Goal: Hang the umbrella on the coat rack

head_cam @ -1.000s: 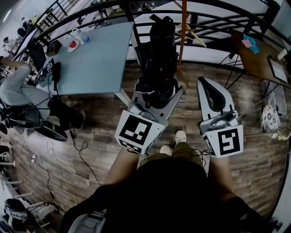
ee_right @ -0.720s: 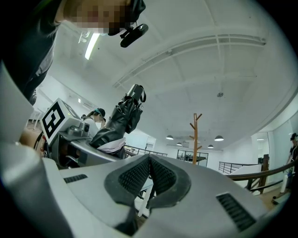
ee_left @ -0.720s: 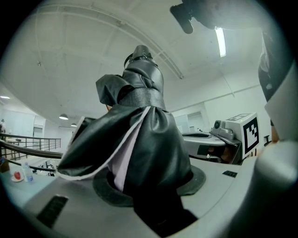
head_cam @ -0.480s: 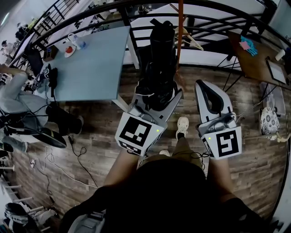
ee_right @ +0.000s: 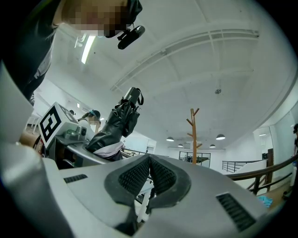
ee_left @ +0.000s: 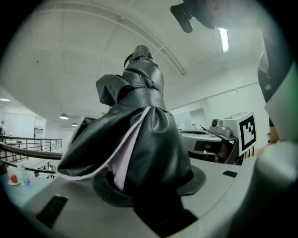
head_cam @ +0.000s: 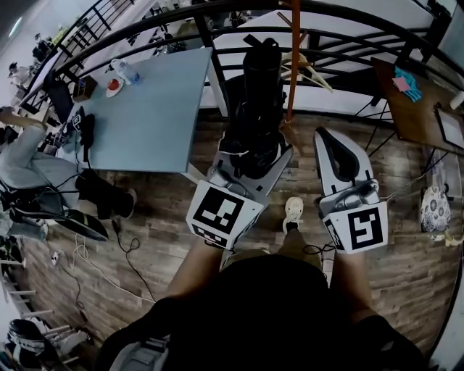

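Observation:
A folded black umbrella (head_cam: 259,80) with a pale inner lining stands up out of my left gripper (head_cam: 250,156), whose jaws are shut on its lower part. It fills the left gripper view, where the umbrella (ee_left: 139,135) rises from between the jaws. The coat rack (head_cam: 292,58) is an orange-brown wooden pole just right of the umbrella's top; in the right gripper view the coat rack (ee_right: 193,135) stands ahead with forked pegs. My right gripper (head_cam: 335,145) is beside the left one, shut and holding nothing, its pads (ee_right: 139,174) meeting.
A light blue table (head_cam: 145,101) stands to the left, with a black railing (head_cam: 217,14) behind it. A wooden hanger (head_cam: 312,69) hangs by the rack. A brown desk (head_cam: 413,101) is at the right. Cables (head_cam: 109,253) lie on the wood floor; a person (head_cam: 22,152) sits far left.
The person has stepped forward over the floor, one shoe moving ahead. Both grippers travelled along with the umbrella still held. The jaws look the same.

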`<state>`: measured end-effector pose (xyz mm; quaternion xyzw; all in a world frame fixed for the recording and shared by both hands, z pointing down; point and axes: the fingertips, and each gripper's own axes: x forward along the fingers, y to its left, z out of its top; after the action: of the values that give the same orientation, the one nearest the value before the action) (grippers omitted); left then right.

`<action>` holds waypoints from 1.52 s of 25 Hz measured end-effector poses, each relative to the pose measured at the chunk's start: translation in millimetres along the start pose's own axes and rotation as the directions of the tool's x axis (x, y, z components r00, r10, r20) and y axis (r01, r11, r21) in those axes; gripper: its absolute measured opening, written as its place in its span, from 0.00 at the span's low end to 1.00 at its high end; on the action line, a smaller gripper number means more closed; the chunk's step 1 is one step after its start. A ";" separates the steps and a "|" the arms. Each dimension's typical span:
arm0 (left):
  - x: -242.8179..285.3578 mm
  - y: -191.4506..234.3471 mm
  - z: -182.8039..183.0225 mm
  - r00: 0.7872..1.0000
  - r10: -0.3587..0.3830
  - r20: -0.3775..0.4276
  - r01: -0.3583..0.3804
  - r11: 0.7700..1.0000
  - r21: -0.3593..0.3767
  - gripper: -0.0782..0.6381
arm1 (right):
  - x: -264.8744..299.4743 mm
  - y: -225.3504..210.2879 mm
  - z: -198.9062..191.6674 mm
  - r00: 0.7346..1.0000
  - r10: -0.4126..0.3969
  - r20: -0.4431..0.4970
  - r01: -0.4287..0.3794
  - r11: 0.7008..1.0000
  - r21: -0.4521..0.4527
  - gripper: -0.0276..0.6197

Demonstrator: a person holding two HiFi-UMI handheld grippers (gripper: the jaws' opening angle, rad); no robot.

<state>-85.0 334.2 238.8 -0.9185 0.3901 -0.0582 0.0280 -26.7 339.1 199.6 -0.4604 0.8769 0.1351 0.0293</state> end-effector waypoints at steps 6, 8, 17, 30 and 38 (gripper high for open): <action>35.8 22.6 -2.9 0.999 0.026 -0.025 -0.026 1.000 -0.005 0.40 | 30.7 -29.4 -14.6 1.000 0.026 0.002 -0.026 1.000 0.009 0.09; 47.4 31.9 -3.6 0.999 0.032 -0.031 -0.033 0.999 -0.009 0.40 | 42.4 -39.2 -18.2 0.999 0.034 0.003 -0.034 0.999 0.014 0.09; 110.3 62.8 -3.1 0.996 0.059 -0.063 -0.059 0.998 0.002 0.40 | 86.0 -94.4 -38.2 0.998 0.060 0.008 -0.060 0.998 0.032 0.09; 206.4 109.1 -7.0 0.991 0.097 -0.087 -0.098 0.995 0.001 0.40 | 153.6 -177.2 -67.2 0.994 0.105 0.018 -0.105 0.994 0.037 0.09; 253.8 141.1 -10.6 0.986 0.136 -0.097 -0.139 0.990 -0.019 0.40 | 194.2 -217.2 -86.4 0.990 0.141 0.016 -0.141 0.989 0.046 0.09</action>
<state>-12.2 53.5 257.2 -0.8859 0.4541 -0.0948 0.0016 45.2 43.9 203.0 -0.3957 0.9100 0.1189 0.0361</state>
